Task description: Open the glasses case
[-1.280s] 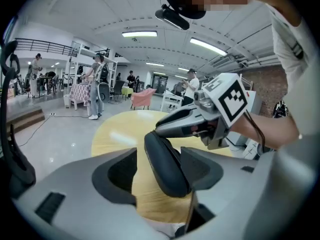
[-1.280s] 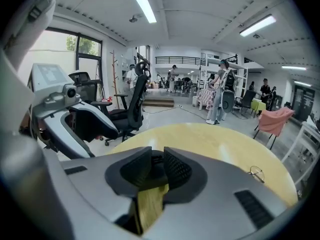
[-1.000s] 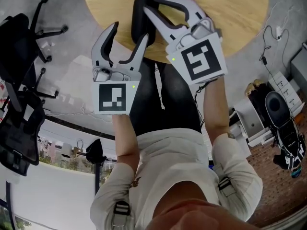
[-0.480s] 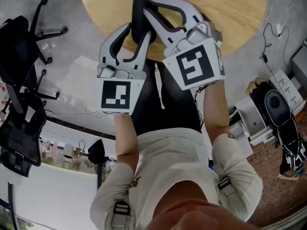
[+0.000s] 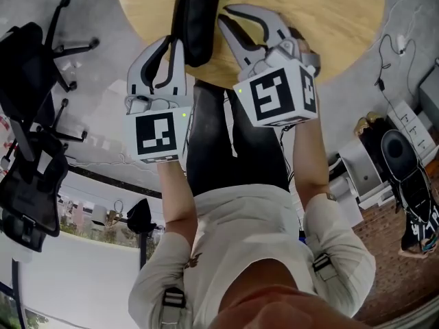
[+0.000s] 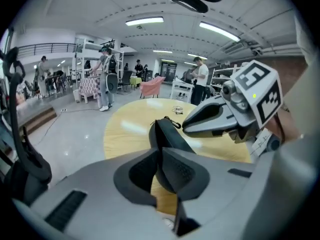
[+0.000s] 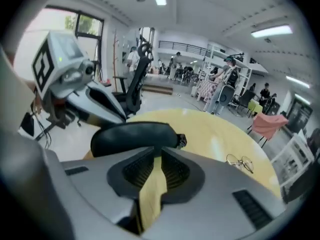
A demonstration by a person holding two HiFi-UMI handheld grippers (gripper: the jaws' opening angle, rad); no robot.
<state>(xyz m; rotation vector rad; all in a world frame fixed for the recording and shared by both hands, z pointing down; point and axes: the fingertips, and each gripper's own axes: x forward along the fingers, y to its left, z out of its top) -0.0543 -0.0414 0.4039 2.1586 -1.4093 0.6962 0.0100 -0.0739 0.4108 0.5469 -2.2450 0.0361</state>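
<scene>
Two grippers at black glasses case (image 5: pixel 195 12) over desk (image 5: pixel 329 19). Left gripper (image 5: pixel 173 43) just closed, clamping case end. Right gripper (image 5: pixel 223 16) just narrowed, slightly apart, empty.

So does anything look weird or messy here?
Nothing is spilled or broken. One small oddity: the glasses lie bare on the table, away from the closed glasses case. The left gripper, whose jaws have just been closing, pinches the case's end.
</scene>
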